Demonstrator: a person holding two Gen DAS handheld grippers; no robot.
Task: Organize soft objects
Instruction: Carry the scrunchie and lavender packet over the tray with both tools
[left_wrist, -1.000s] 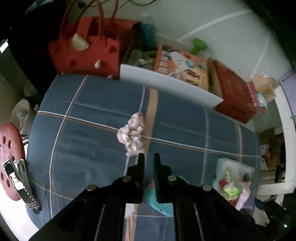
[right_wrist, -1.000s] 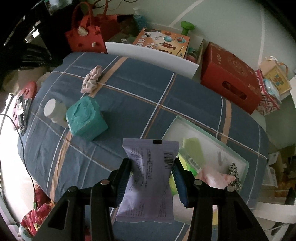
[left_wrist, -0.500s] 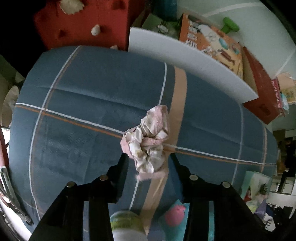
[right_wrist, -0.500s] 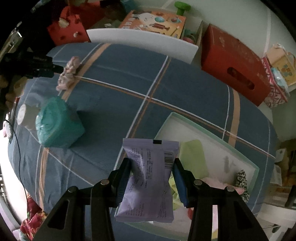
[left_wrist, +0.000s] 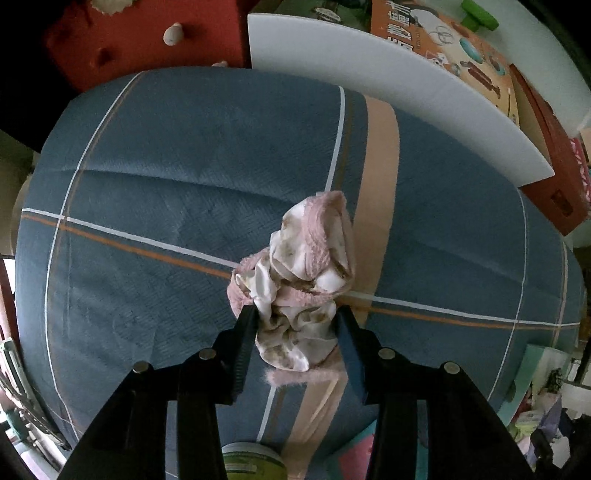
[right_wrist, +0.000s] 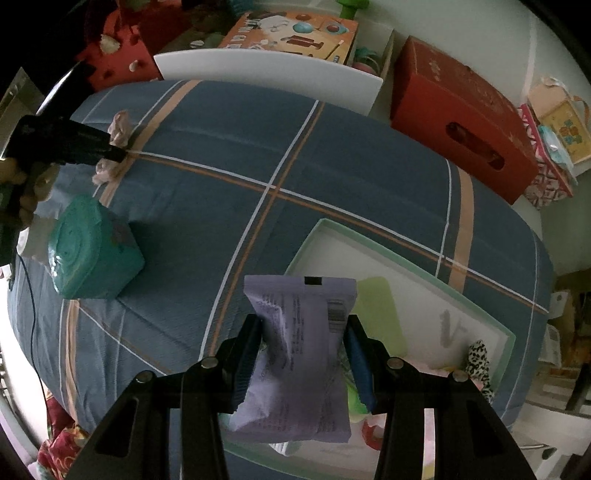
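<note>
The left gripper (left_wrist: 295, 325) is held with its jaws spread to either side of the crumpled pink-and-cream fabric scrunchie (left_wrist: 301, 273), which lies on the blue plaid bedspread (left_wrist: 166, 177); whether the pads press it cannot be told. Open cloth is left ahead of the jaws up to the white board edge (left_wrist: 388, 85). The right gripper (right_wrist: 304, 339) is pinching a soft lilac plastic packet (right_wrist: 299, 354) above the pale green shallow box (right_wrist: 406, 266). The box's near edge is hidden behind the packet. A teal wrapped block (right_wrist: 92, 251) sits well to the left.
</note>
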